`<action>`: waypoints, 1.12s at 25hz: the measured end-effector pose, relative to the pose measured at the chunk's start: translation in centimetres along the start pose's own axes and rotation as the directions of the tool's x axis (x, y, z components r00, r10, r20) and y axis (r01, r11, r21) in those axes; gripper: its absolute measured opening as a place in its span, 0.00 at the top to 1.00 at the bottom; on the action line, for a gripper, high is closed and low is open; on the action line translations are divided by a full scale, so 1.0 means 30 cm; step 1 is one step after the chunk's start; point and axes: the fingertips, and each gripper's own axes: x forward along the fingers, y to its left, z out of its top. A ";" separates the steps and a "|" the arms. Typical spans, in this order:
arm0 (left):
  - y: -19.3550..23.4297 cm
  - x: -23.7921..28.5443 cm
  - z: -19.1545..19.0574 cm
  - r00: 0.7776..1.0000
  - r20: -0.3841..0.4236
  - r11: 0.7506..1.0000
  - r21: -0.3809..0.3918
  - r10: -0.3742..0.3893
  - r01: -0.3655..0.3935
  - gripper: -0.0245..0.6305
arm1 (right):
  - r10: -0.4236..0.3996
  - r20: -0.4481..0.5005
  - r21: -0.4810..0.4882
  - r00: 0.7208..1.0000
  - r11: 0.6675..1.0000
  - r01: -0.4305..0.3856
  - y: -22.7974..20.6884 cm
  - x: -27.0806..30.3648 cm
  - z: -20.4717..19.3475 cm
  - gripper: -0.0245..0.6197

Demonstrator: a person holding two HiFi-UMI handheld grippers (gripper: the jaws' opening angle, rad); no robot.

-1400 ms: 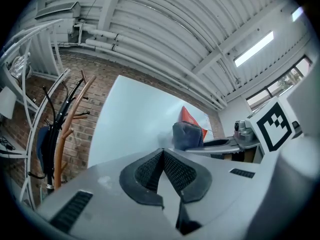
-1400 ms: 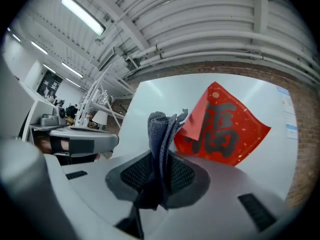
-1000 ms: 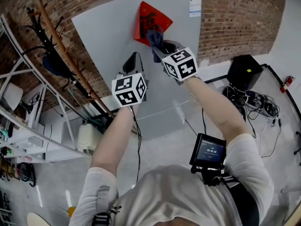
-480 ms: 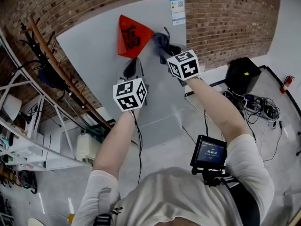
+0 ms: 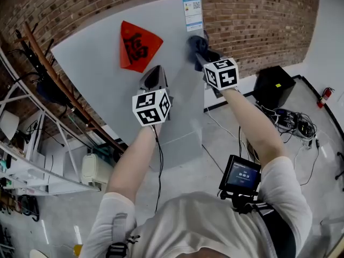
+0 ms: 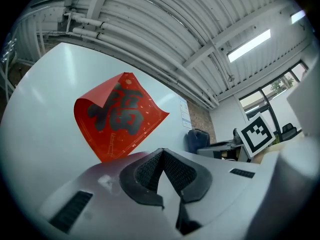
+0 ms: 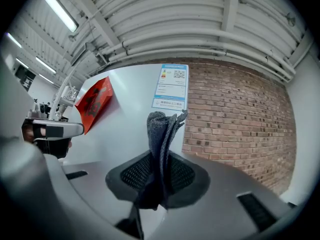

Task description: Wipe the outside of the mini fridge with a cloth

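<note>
The pale grey fridge (image 5: 102, 58) stands against a brick wall, with a red diamond paper (image 5: 136, 45) and a white label (image 5: 192, 12) stuck on its front. My right gripper (image 5: 201, 52) is shut on a dark grey cloth (image 5: 196, 45), pressed near the fridge's right edge just under the label. In the right gripper view the folded cloth (image 7: 162, 134) stands up between the jaws. My left gripper (image 5: 154, 77) is shut and empty, below the red paper (image 6: 117, 115), its tips close to the fridge front (image 6: 45, 99).
A brick wall (image 5: 258, 20) runs behind and right of the fridge. A black box (image 5: 274, 86) and tangled cables (image 5: 293, 123) lie on the floor at right. A metal rack (image 5: 29, 149) and leaning poles (image 5: 64, 74) stand at left.
My right gripper has carried the cloth rightward across the fridge front, from the red paper to the right edge under the label. The left gripper stayed roughly in place.
</note>
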 end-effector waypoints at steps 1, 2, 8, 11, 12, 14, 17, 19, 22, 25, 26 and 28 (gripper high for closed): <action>-0.005 0.005 -0.007 1.000 -0.003 1.000 -0.002 0.000 0.000 0.96 | -0.007 -0.002 0.006 1.000 1.000 0.007 -0.015 -0.002 -0.008 0.84; -0.010 0.009 -0.013 1.000 -0.005 1.000 -0.004 -0.001 0.001 0.96 | -0.010 -0.004 0.010 1.000 1.000 0.010 -0.026 -0.002 -0.016 0.84; -0.004 0.000 -0.037 1.000 -0.019 1.000 -0.009 0.006 -0.006 0.96 | -0.028 0.000 0.019 1.000 0.999 0.028 -0.029 -0.002 -0.018 0.84; 0.034 -0.033 -0.034 1.000 -0.021 1.000 -0.008 0.019 -0.019 0.96 | -0.016 0.017 0.023 1.000 1.000 0.016 0.024 -0.015 -0.001 0.84; 0.051 -0.046 -0.031 0.999 -0.021 1.000 -0.009 0.025 -0.025 0.96 | -0.006 0.024 0.021 1.000 1.000 0.006 0.054 -0.019 0.009 0.84; 0.088 -0.078 -0.026 0.999 -0.022 0.999 -0.009 0.038 -0.038 0.96 | 0.022 0.038 0.015 0.999 1.000 -0.022 0.132 -0.023 0.028 0.84; 0.159 -0.143 -0.029 0.998 -0.030 0.998 -0.010 0.063 -0.063 0.96 | 0.076 0.051 0.001 0.996 0.997 -0.076 0.280 -0.016 0.048 0.84; 0.217 -0.198 -0.033 0.995 -0.039 0.996 -0.008 0.087 -0.087 0.96 | 0.117 0.049 -0.011 0.992 0.993 -0.117 0.391 -0.004 0.050 0.84; 0.318 -0.290 -0.037 0.990 -0.050 0.992 -0.004 0.129 -0.130 0.96 | 0.177 0.039 -0.027 0.983 0.984 -0.176 0.562 0.020 0.041 0.84; 0.429 -0.387 -0.036 0.982 -0.056 0.984 0.002 0.178 -0.179 0.96 | 0.233 0.031 -0.038 0.972 0.972 -0.232 0.730 0.050 0.027 0.84; 0.467 -0.420 -0.036 0.979 -0.058 0.981 0.004 0.195 -0.195 0.96 | 0.251 0.028 -0.041 0.968 0.967 -0.250 0.786 0.060 0.022 0.84; 0.540 -0.488 -0.035 0.972 -0.064 0.974 0.007 0.226 -0.226 0.96 | 0.285 0.018 -0.048 0.958 0.958 -0.284 0.900 0.079 0.010 0.84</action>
